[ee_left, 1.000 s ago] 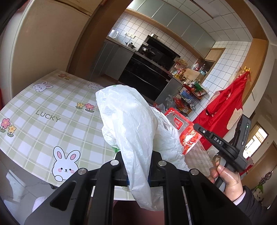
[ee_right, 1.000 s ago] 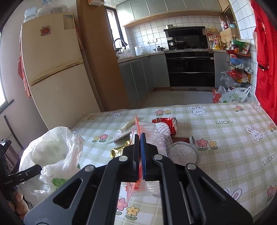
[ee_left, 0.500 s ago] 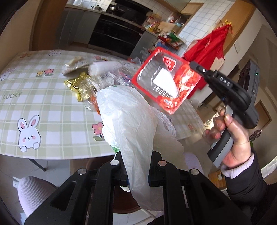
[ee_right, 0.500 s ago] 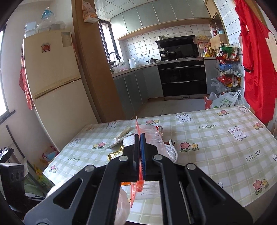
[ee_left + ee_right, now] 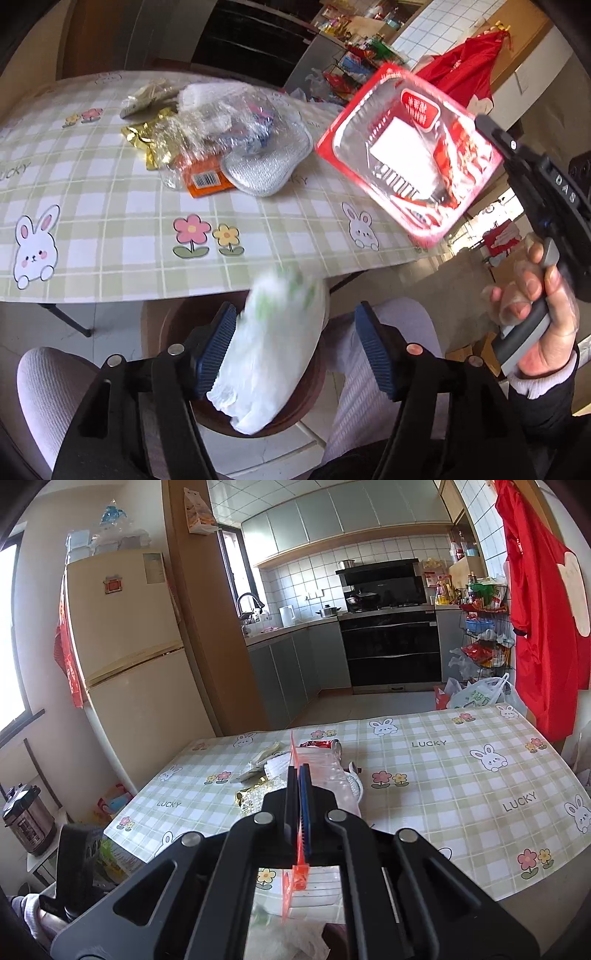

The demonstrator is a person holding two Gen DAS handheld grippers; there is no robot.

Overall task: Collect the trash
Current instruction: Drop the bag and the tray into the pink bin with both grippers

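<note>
My left gripper [image 5: 295, 347] points down past the table edge and its jaws are opening. A white plastic bag [image 5: 273, 354], blurred, hangs loose between the pads [image 5: 218, 347] over a brown round container [image 5: 173, 321]. My right gripper [image 5: 298, 771] is shut on the rim of a red and clear plastic food tray [image 5: 293, 878]. In the left wrist view that tray [image 5: 410, 147] hangs in the air above the table's near right corner. Other trash lies on the checked tablecloth [image 5: 110, 229]: a gold wrapper [image 5: 147, 144], crumpled clear plastic [image 5: 229, 122], an orange packet [image 5: 203, 177] and a silver mesh pad [image 5: 262, 170].
A person's knees in pale trousers [image 5: 48, 391] flank the brown container below the table edge. A hand [image 5: 543, 317] holds the right gripper's handle. A fridge [image 5: 129, 657] and an electric cooker [image 5: 27, 819] stand to the left, and a red garment [image 5: 535, 609] hangs at the right.
The left jaws have swung apart and let go of the white bag, which has slumped down between them. The left view has tilted down. The right gripper has carried the tray further from the trash pile.
</note>
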